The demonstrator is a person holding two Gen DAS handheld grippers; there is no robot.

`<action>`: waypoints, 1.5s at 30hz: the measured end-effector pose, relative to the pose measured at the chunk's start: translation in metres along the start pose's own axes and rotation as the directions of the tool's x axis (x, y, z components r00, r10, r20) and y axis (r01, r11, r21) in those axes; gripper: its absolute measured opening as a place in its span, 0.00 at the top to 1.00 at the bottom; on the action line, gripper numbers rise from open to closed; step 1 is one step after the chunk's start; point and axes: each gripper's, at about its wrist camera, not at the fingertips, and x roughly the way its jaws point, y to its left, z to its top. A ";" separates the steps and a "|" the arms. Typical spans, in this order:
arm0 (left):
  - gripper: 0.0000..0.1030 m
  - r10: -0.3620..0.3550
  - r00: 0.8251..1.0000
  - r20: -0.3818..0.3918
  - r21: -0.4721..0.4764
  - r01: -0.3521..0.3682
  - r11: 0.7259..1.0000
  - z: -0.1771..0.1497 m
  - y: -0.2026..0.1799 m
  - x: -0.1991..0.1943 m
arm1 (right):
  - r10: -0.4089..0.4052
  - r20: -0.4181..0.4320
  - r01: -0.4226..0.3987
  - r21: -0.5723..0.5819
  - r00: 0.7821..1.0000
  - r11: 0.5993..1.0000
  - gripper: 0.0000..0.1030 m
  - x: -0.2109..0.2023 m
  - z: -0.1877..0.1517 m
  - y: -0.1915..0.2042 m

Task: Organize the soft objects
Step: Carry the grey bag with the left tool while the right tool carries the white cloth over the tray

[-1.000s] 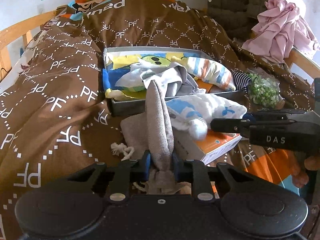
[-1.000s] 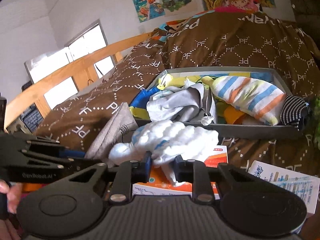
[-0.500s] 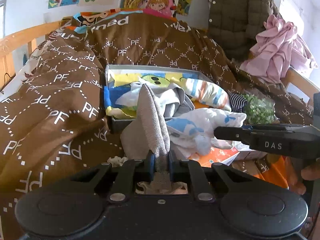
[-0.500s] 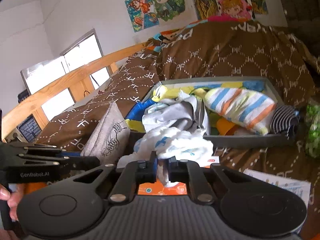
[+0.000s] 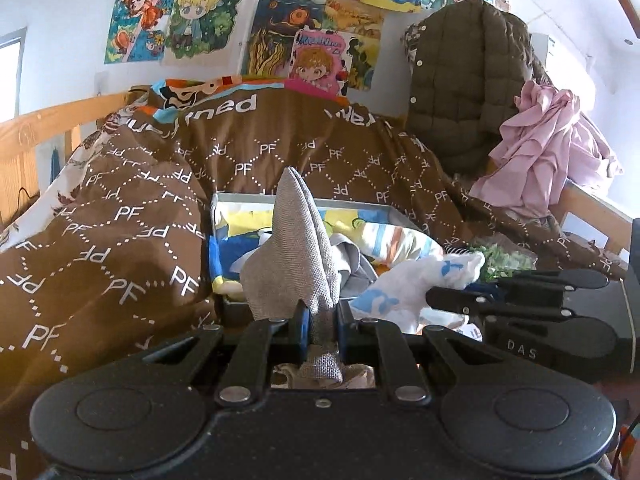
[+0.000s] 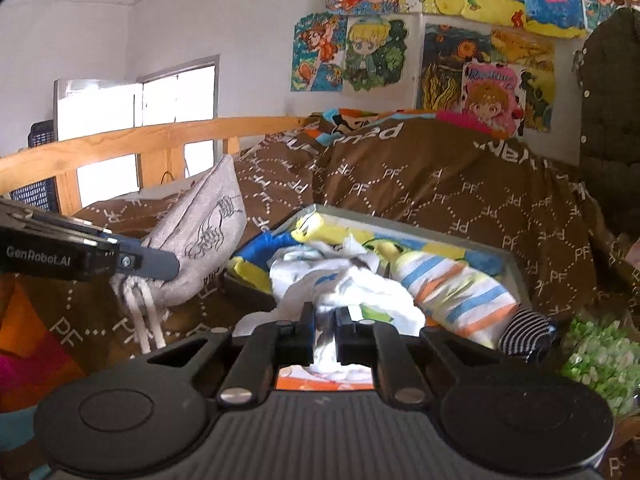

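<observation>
1. We carry the grey drawstring pouch (image 5: 294, 252) in our left tongs (image 5: 319, 322), pinched narrow at its neck and lifted clear of the bed (image 5: 120, 248), likely so it drops cleanly into the grey box (image 5: 360, 206) ahead.
2. Our right tongs (image 6: 325, 330) are clamped nearly closed on the white fleecy cloth (image 6: 360, 292), held just before the box's near edge, above an orange packet (image 6: 320, 382).
</observation>
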 end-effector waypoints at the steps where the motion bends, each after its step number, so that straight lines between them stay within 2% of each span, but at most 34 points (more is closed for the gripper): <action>1: 0.87 -0.002 1.000 0.001 0.000 0.002 1.000 0.000 -0.002 -0.001 | -0.002 0.009 0.002 -0.006 1.000 1.000 0.90 -0.001 0.002 -0.002; 8: 0.87 -0.018 0.999 0.049 -0.019 0.019 1.000 0.020 -0.007 -0.002 | -0.025 0.076 0.024 0.012 0.997 1.000 0.90 0.004 0.017 -0.024; 11: 0.87 -0.015 0.996 0.088 0.019 0.013 1.000 0.036 -0.012 0.008 | -0.043 0.100 0.039 0.044 0.994 0.998 0.91 0.011 0.024 -0.043; 17: 0.87 -0.017 0.989 0.145 0.037 0.012 0.999 0.078 -0.021 0.061 | -0.100 0.130 0.083 0.129 0.986 0.988 0.91 0.036 0.034 -0.086; 23: 0.87 -0.024 0.983 0.184 0.007 0.023 1.000 0.109 -0.033 0.126 | -0.155 0.123 0.126 0.216 0.980 0.968 0.91 0.062 0.034 -0.124; 27: 0.87 -0.024 0.986 0.165 0.002 0.024 1.000 0.115 -0.043 0.165 | -0.174 0.102 0.143 0.260 0.979 0.955 0.91 0.077 0.030 -0.138; 34: 0.87 -0.027 0.998 0.061 -0.067 0.031 0.997 0.106 -0.042 0.209 | -0.175 0.065 0.142 0.349 0.982 0.926 0.91 0.093 0.027 -0.157; 38: 0.86 -0.027 1.000 0.002 -0.094 0.027 0.995 0.095 -0.036 0.221 | -0.166 0.038 0.139 0.385 0.985 0.913 0.91 0.101 0.026 -0.164; 45: 0.86 0.011 0.997 -0.082 -0.128 -0.022 0.992 0.078 -0.029 0.232 | -0.154 -0.030 0.151 0.450 0.988 0.880 0.90 0.109 0.014 -0.175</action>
